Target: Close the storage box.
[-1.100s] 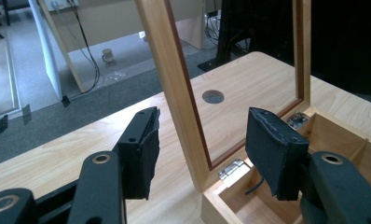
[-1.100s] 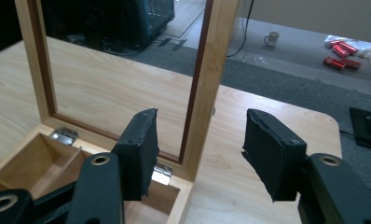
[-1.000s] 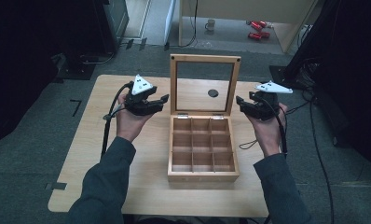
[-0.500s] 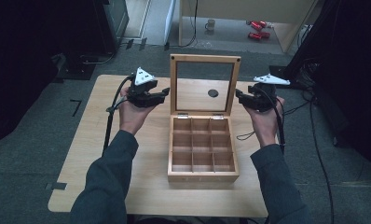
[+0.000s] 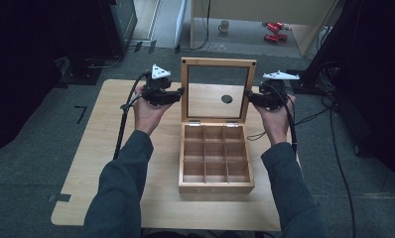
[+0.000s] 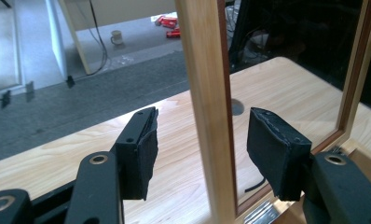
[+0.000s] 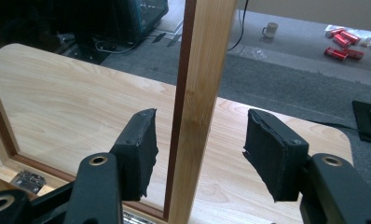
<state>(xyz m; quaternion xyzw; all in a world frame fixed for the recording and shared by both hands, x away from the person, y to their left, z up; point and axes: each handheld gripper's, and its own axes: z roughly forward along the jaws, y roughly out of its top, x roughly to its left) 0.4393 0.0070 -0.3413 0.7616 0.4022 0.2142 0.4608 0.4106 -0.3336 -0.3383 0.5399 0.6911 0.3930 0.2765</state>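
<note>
In both gripper views the lid's side rail is cut off at twelve and six o'clock. The dark round spot on the bench, seen through the lid pane, cannot be identified.

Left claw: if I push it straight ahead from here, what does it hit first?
Likely the lid side rail: it stands between the left claw's open jaws, untouched, so pushing on runs the claw onto it.

No writing, label, brand or number can be read anywhere. The red cans and the mug on the floor are too small and blurred to show any print.
</note>
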